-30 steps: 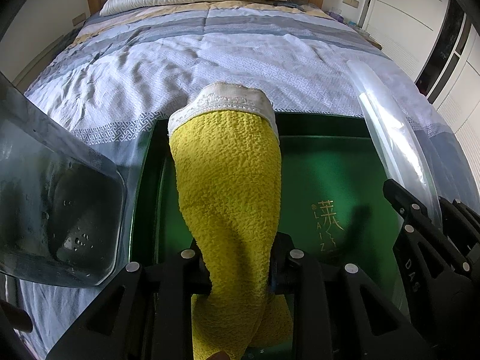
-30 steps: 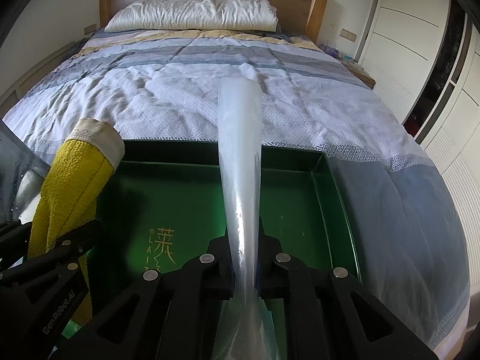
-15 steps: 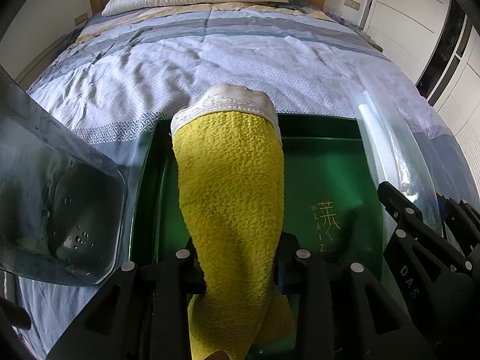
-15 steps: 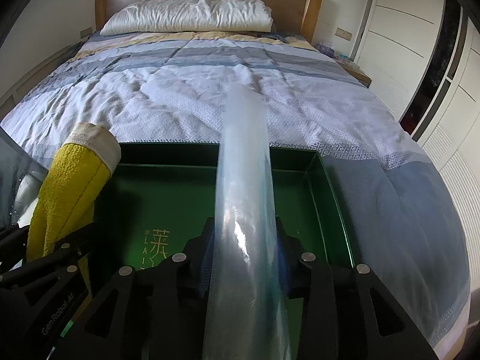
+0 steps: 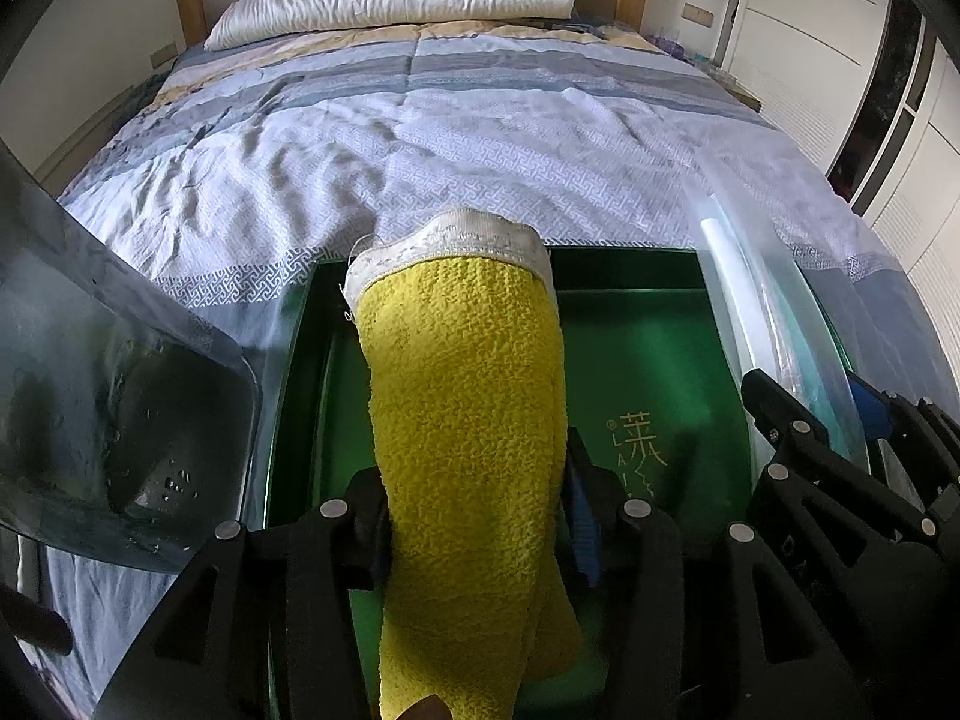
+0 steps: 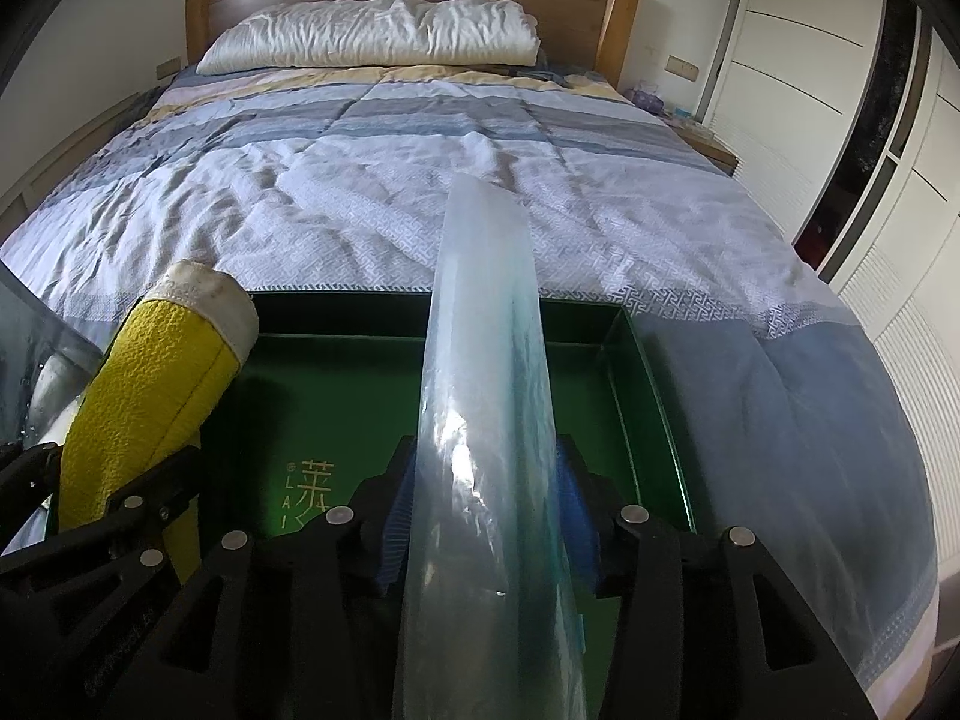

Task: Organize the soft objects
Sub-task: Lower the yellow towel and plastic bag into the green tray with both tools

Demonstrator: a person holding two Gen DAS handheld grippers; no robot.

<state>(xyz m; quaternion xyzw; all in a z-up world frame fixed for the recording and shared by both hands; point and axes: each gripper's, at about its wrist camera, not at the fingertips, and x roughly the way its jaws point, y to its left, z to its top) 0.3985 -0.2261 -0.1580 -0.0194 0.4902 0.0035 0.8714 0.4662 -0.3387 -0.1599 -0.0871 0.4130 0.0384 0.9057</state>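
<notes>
A rolled yellow towel (image 5: 468, 390) with a white hem stands upright between the fingers of my left gripper (image 5: 480, 540), over the green tray (image 5: 648, 360). The jaws are opening; the blue pad on the right shows beside the towel and no longer squeezes it. My right gripper (image 6: 486, 516) has a rolled clear plastic bag (image 6: 480, 330) between its fingers, also over the green tray (image 6: 336, 372). Its jaws are opening too, and both blue pads stand just off the roll. The right wrist view shows the yellow towel (image 6: 150, 372) at the left.
The tray lies on a bed with a striped grey and white quilt (image 6: 420, 180); a white pillow (image 6: 372, 30) and wooden headboard are at the far end. A clear plastic container (image 5: 120, 420) stands left of the tray. White wardrobe doors (image 6: 840, 90) line the right side.
Both grippers' jaws have spread apart. The pinched towel and the pinched plastic roll have swelled back wider between the fingers, and blue pads now show.
</notes>
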